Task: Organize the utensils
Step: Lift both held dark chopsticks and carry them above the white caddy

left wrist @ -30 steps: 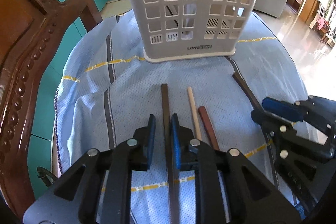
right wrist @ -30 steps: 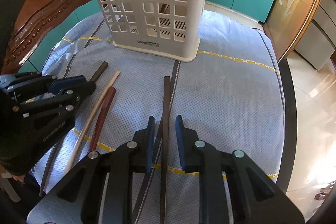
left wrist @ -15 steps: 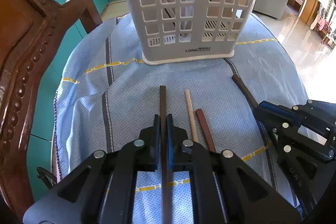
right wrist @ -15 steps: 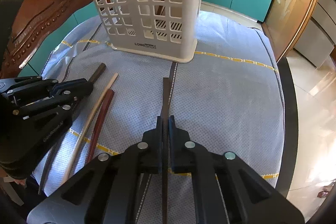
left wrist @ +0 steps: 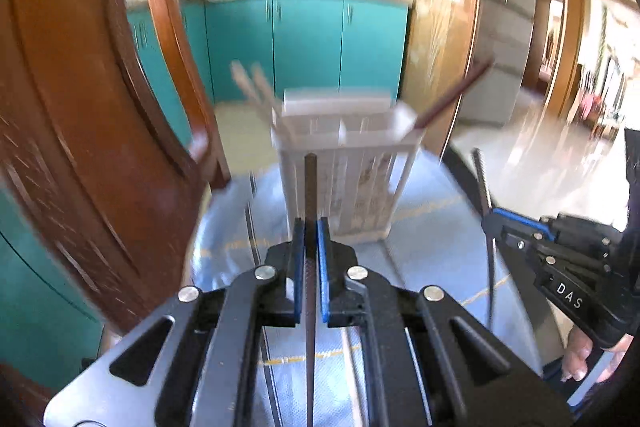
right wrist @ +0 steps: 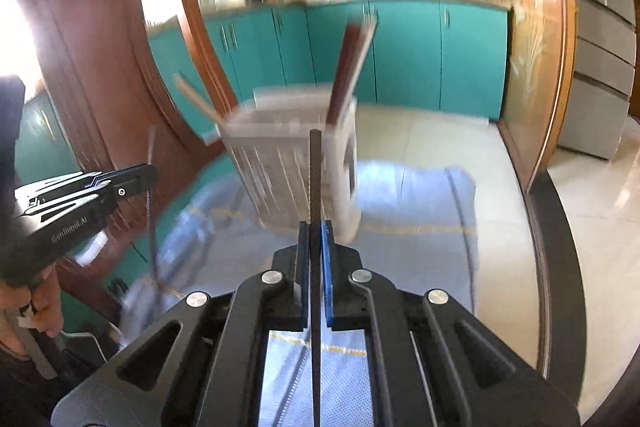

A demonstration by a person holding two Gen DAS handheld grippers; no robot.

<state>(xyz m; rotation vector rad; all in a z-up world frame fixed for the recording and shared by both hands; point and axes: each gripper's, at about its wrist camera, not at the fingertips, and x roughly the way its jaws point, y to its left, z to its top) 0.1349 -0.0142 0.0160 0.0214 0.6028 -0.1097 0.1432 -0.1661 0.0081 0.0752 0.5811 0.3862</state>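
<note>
Left wrist view: my left gripper [left wrist: 310,241] has its fingers [left wrist: 323,247] clamped on a dark chopstick [left wrist: 310,187], which sticks out ahead of them toward the basket.
Right wrist view: my right gripper [right wrist: 315,245] is clamped the same way on its own dark chopstick [right wrist: 315,179], the blue pads pressed on both sides of the stick.
Change in grip: a second ago both pairs of fingers stood apart around sticks lying flat on the cloth; they have just been closing and now pinch them tight.
Change in height: both sticks have left the cloth and are up in the air; the view that looked down on the tabletop now looks across the kitchen at teal cabinets [left wrist: 308,47].
Basket: the white basket [left wrist: 344,179] stands on the blue cloth [left wrist: 424,243], now farther ahead and lower in both views, with its open top showing; it is blurred.
Basket contents: pale sticks [left wrist: 256,87] lean out at its left and a dark reddish one [left wrist: 452,95] leans out at its right.
Other hand: in the left view my right gripper [left wrist: 488,223] shows at the right edge with its stick upright; in the right view my left gripper [right wrist: 150,179] shows at the left edge, likewise holding its stick.
Chair: a carved wooden chair [left wrist: 80,107] stands at the left.
</note>
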